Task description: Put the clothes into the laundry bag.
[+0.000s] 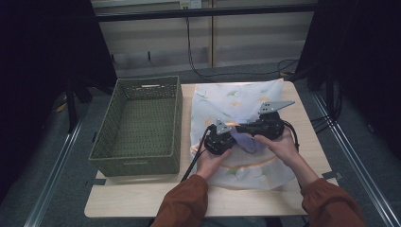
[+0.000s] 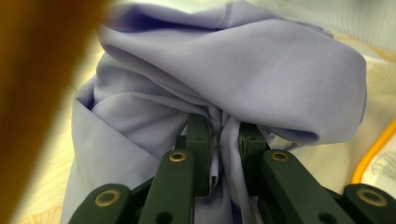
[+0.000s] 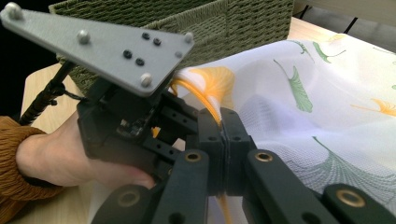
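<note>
Two grippers, both closed on cloth, meet over the middle of the table.

Item 1, basket: woven, green, standing left of both grippers, apart from them.

Item 2, left gripper: jaws nearly together, pinching a bunched fold of the lilac cloth. That cloth bulges just ahead of the jaws and hangs down between them. In the high view the left gripper sits at the near left of the bundle.

Item 3, right gripper: jaws pressed fully together on a yellow-trimmed edge of the printed sheet, which spreads away to the right of its jaws. The left hand shows just beside them.

Step in hand, as judged: gathering or folding the cloths, each gripper holding a separate layer.

Next move, as judged: calls for drawing the pinched edges together or apart without losing either grip; thin fabric may slip.
</note>
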{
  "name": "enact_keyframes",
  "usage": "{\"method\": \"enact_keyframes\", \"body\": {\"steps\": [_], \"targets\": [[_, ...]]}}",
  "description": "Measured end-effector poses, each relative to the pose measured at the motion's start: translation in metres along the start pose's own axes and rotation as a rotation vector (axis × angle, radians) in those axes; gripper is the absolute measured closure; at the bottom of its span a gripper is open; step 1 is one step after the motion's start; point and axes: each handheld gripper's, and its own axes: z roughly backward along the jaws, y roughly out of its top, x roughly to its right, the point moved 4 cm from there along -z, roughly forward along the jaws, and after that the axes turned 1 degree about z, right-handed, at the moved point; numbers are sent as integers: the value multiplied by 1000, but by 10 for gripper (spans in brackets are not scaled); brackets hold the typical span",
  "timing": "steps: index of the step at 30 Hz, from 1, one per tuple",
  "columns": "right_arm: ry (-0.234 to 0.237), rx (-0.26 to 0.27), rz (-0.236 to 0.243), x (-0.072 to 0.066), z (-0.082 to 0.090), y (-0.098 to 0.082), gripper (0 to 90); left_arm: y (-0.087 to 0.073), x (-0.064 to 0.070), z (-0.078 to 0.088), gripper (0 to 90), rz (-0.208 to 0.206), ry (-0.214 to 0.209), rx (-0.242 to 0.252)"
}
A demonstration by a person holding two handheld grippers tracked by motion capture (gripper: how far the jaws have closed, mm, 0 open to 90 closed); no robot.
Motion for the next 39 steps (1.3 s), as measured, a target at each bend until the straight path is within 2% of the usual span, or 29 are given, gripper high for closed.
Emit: {"method": "enact_keyframes", "body": {"steps": [2,7,9,12,14,16,17,22,26,29,36,37,39], "targets": [[0,-7,2,-1,0,0,898,1,-2,-2,799,6,8,1],[8,-7,4,-2,-1,0,897,7,-7,-7,799,53,38,29],[24,-10,5,-4,0,-1,897,11,-8,-7,799,67,45,54],[34,-17,2,-5,0,-2,897,15,-9,-8,799,69,67,68],[40,-22,1,-6,0,-3,897,17,-12,-8,799,68,97,79],[47,-29,2,-7,0,-4,898,16,-15,-9,798,76,103,91],[48,-36,2,-8,-1,-5,897,15,-16,-11,798,64,130,88],[63,-77,10,-12,-6,-15,898,9,-20,-20,795,63,156,68],[80,-112,-1,-13,-10,-26,898,-2,-22,-28,785,14,164,6],[89,-123,-12,-15,-13,-32,898,-9,-23,-32,774,-3,171,-30],[83,-157,-27,-13,-15,-45,897,-18,-20,-31,648,-39,158,-87],[79,-162,-25,-13,-15,-47,897,-19,-20,-30,642,-64,161,-98],[81,-172,-32,-12,-14,-51,896,-19,-18,-28,613,-58,145,-102]]}}
